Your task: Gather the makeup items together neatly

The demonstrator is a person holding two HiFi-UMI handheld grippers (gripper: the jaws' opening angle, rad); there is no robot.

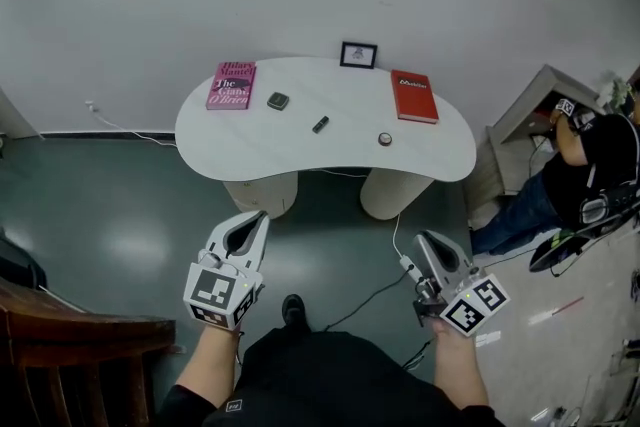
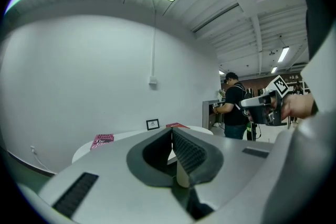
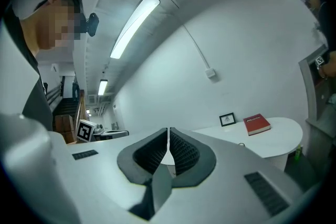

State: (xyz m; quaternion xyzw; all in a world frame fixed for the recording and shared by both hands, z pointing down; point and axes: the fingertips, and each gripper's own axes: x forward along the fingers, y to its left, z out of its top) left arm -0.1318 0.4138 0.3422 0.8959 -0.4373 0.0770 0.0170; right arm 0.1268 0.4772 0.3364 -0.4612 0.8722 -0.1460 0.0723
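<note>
Three small makeup items lie on the white curved table: a dark square compact, a short dark tube and a small round jar. My left gripper and right gripper hang over the floor in front of the table, well short of it. Both point toward it. In the left gripper view the left gripper has its ribbed jaws closed together with nothing between them. In the right gripper view the right gripper is likewise shut and empty.
A pink book, a red book and a small picture frame also sit on the table. A person in black is at a desk on the right. A wooden chair stands lower left. A cable runs across the floor.
</note>
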